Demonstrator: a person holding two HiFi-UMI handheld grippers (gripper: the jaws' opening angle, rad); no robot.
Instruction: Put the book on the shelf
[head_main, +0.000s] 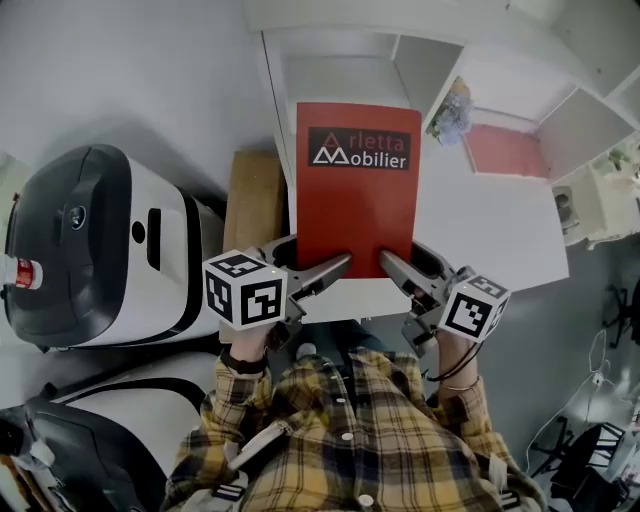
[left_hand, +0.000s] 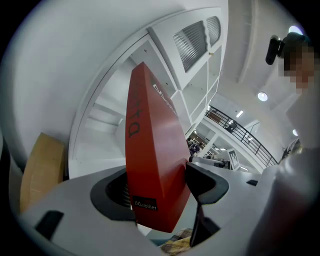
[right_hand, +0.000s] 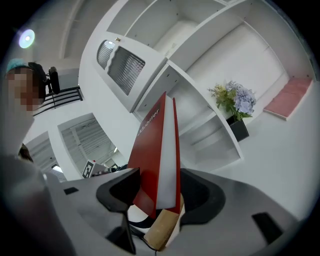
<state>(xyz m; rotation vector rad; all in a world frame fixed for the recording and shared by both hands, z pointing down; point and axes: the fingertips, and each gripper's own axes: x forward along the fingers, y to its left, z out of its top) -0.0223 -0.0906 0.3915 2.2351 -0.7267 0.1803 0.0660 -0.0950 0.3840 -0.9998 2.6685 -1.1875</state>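
Observation:
A red book (head_main: 355, 190) with a white "Mobilier" logo is held up in front of the white shelf unit (head_main: 340, 70), its far edge at an open compartment. My left gripper (head_main: 335, 268) is shut on the book's near left corner and my right gripper (head_main: 392, 265) on its near right corner. In the left gripper view the red book (left_hand: 150, 165) stands upright between the dark pads of the left gripper (left_hand: 157, 185). The right gripper view shows the book (right_hand: 157, 160) edge-on with its white pages, clamped in the right gripper (right_hand: 160, 187).
A potted plant with pale blue flowers (head_main: 452, 115) stands in the compartment to the right, and a pink flat book (head_main: 505, 150) lies further right. A cardboard box (head_main: 253, 200) sits left of the shelf. A large white and black machine (head_main: 90, 240) fills the left side.

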